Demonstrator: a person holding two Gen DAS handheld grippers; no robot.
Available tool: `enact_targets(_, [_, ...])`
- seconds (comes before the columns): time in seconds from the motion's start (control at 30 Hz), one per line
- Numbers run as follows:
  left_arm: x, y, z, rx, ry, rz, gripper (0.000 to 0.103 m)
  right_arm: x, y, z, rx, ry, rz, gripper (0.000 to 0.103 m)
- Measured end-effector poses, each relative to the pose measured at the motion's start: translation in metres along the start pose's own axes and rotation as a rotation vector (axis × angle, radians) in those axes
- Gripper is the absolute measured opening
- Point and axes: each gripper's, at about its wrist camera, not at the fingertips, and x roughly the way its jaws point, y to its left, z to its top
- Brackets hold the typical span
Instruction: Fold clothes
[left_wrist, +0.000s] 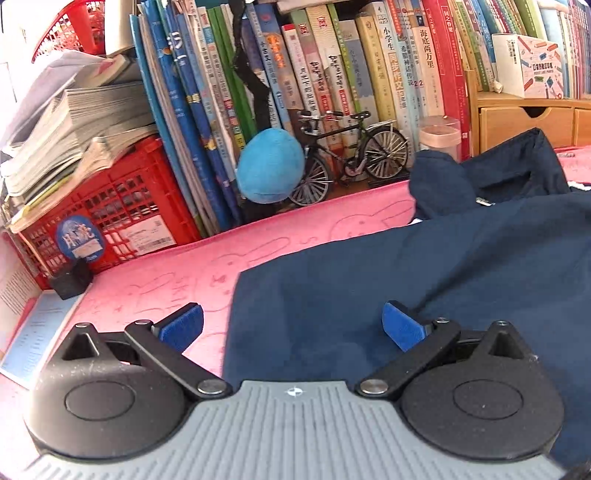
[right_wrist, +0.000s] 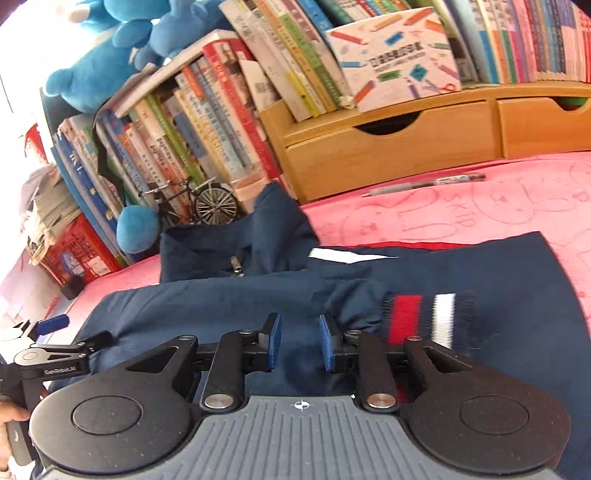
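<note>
My left gripper (left_wrist: 293, 325) gapes wide over the jacket (left_wrist: 424, 280) filling the frame's right, my right gripper (right_wrist: 300, 345) slightly parted, empty, above it; books (left_wrist: 332, 66), toy bike (left_wrist: 351, 155) behind.

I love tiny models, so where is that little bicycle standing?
The model bicycle stands at the foot of the row of books, between the blue plush ball and the navy jacket, at the pink mat's far edge.
</note>
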Motion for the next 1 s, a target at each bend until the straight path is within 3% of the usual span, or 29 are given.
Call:
enact_targets(0.07, [0.007,0.009,-0.012,0.02,-0.008,0.051,0.103,0.003,-0.004,-0.002,-0.084,-0.001,-0.058,0.001])
enact_targets(0.2, [0.015,0.027,-0.018,-0.055,0.013,0.054,0.103,0.006,-0.003,-0.009,-0.074,-0.043,-0.093,0.001])
enact_targets(0.27, [0.015,0.026,-0.018,-0.047,0.011,0.067,0.103,0.009,-0.002,-0.012,-0.061,-0.059,-0.101,0.001])
enact_targets(0.43, [0.018,0.021,-0.015,0.003,0.002,0.107,0.103,0.015,-0.027,-0.005,0.075,-0.049,0.009,0.001])
enact_targets(0.5, [0.014,0.019,-0.01,0.078,0.028,0.157,0.103,0.008,-0.034,-0.001,0.11,-0.018,0.037,0.002])
enact_targets(0.53, [0.011,0.018,-0.008,0.114,0.048,0.194,0.103,-0.005,-0.034,-0.001,0.121,-0.015,0.045,0.008])
enact_targets(0.57, [0.004,0.02,-0.008,0.113,0.046,0.198,0.103,-0.019,-0.035,-0.001,0.132,-0.013,0.054,0.025])
enact_targets(0.6, [-0.008,0.03,-0.009,0.074,0.025,0.142,0.103,-0.036,-0.038,-0.003,0.123,-0.041,0.079,0.04])
enact_targets(0.63, [-0.02,0.04,-0.011,0.033,0.005,0.086,0.103,-0.056,-0.04,-0.006,0.094,-0.096,0.078,0.081])
enact_targets(0.67, [-0.025,0.051,-0.013,-0.024,0.001,0.029,0.103,-0.076,-0.043,-0.009,0.058,-0.17,0.039,0.098])
enact_targets(0.77, [-0.025,0.086,-0.019,-0.241,0.046,-0.053,0.103,-0.113,-0.061,-0.011,-0.011,-0.249,-0.052,0.097])
enact_targets(0.9, [0.004,0.121,-0.034,-0.543,0.184,-0.203,0.103,-0.119,-0.091,-0.007,0.038,-0.18,-0.106,0.097])
enact_targets(1.0, [0.014,0.123,-0.04,-0.596,0.188,-0.246,0.103,-0.106,-0.1,-0.007,-0.007,-0.137,-0.14,0.097])
